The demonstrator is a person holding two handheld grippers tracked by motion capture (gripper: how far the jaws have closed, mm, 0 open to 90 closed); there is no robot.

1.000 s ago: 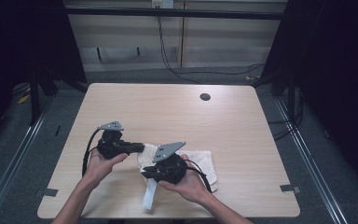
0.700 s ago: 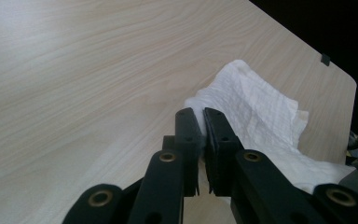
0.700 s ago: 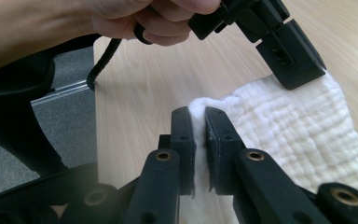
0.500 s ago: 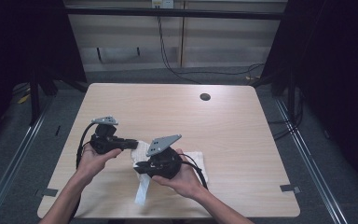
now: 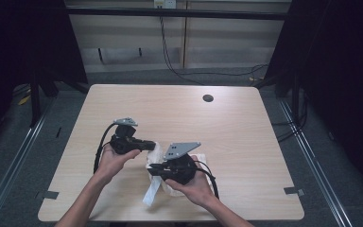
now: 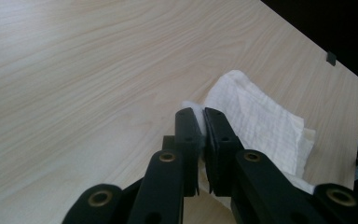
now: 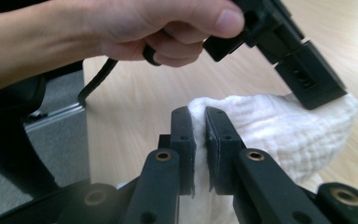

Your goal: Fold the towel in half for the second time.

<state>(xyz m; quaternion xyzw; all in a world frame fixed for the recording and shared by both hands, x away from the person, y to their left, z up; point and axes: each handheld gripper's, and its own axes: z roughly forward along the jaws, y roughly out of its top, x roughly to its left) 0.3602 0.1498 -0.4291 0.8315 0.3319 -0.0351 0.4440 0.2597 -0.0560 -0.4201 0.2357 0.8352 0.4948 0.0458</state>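
A white cloth (image 5: 157, 156) lies crumpled near the front of the wooden table (image 5: 236, 127), with one strip hanging toward the front edge. My left gripper (image 5: 152, 144) points right and is shut on the cloth's upper fold; in the left gripper view its jaws pinch the cloth (image 6: 256, 123) edge. My right gripper (image 5: 152, 167) points left, just below, and is shut on another fold of the cloth (image 7: 279, 126). In the right gripper view the left gripper (image 7: 326, 95) presses into the cloth from above, held by a hand (image 7: 135, 28).
A dark round hole (image 5: 208, 98) sits in the table toward its back right. Tape marks (image 5: 294, 190) lie at the front corners. Dark floor and metal rails surround the table, and cables hang against the back wall.
Both grippers have shifted left and back together, carrying the cloth with them. The cloth is more bunched between them than a second ago.
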